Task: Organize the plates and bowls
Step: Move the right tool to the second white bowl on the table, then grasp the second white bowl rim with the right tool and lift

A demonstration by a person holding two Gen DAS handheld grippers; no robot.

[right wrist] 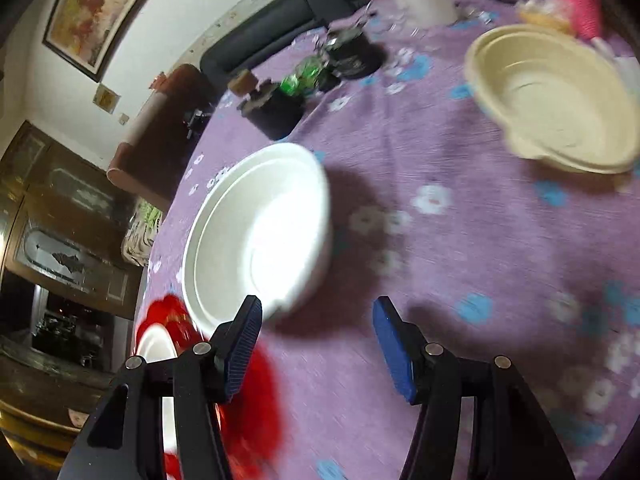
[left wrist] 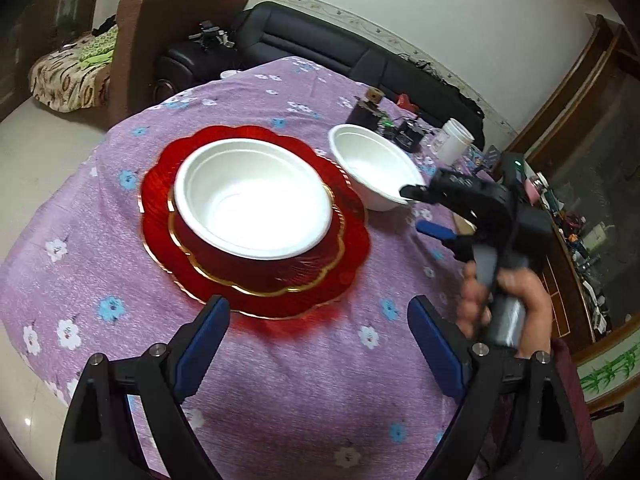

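Note:
A red bowl with a white inside [left wrist: 252,208] sits on two stacked red scalloped plates [left wrist: 160,216] on the purple flowered tablecloth. A second white bowl [left wrist: 372,168] stands just to their right. My left gripper [left wrist: 320,344] is open and empty, just in front of the plates. My right gripper [left wrist: 416,210] is open, with one finger at the white bowl's near rim. In the right wrist view the white bowl [right wrist: 260,236] lies just ahead of the open right gripper [right wrist: 316,348], and the red plates [right wrist: 248,400] show at the lower left. A beige bowl [right wrist: 556,100] sits far right.
Small clutter stands along the table's far side: a dark box [left wrist: 362,114], a white cup [left wrist: 454,140], green and black items [right wrist: 308,76]. A black sofa [left wrist: 304,40] and a brown armchair [left wrist: 160,32] stand behind the table. A wooden cabinet [left wrist: 592,128] is at the right.

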